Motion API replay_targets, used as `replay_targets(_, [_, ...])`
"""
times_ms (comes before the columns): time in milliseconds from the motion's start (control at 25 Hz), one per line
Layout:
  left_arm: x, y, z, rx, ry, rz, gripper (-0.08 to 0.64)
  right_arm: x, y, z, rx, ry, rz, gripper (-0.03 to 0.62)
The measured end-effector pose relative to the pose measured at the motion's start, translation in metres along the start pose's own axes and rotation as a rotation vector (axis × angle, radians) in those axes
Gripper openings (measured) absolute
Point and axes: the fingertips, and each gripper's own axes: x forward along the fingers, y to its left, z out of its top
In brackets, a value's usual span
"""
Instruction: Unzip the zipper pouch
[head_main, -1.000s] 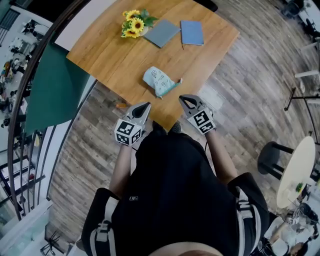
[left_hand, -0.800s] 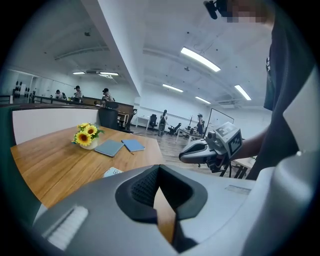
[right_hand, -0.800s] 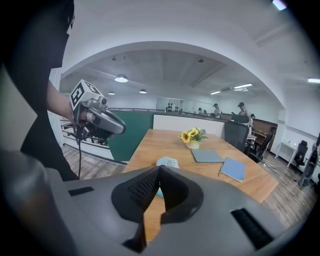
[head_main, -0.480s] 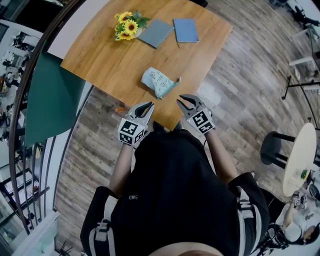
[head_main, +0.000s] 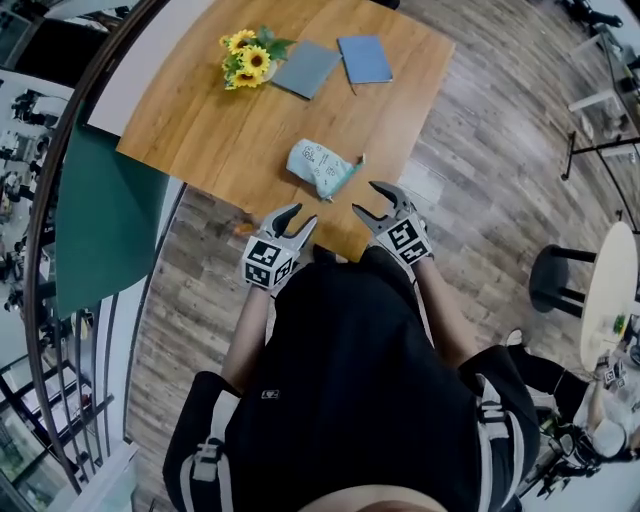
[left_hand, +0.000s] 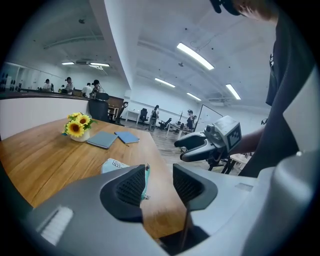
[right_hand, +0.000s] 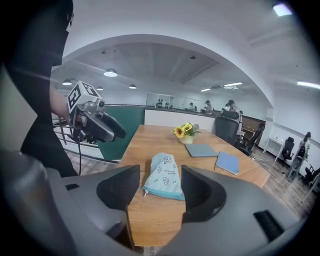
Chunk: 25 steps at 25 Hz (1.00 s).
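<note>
Left claw (head_main: 303, 215) and right claw (head_main: 366, 198) have both just sprung apart from shut, hovering empty at the near edge of the light wooden table (head_main: 200, 130), either side of the pale blue printed fabric zipper pouch (head_main: 320, 165) lying just beyond, likely so one pins while the other tugs the zip.

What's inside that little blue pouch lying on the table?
Nothing inside shows. The pouch lies on the wooden table with its teal zipper edge seemingly shut, so fabric covers any contents.
</note>
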Motion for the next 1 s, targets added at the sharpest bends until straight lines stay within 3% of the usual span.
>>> replay_targets(400, [0.005,0.014,-0.015,-0.015,0.039,-0.014,0.199,0.005,0.001,-0.008,0.027,0.024,-0.025,0.291])
replay_targets(1000, [0.054,0.036,-0.065,0.000,0.175,0.001,0.184,0.019,-0.010,-0.017,0.018,0.052,0.041,0.285])
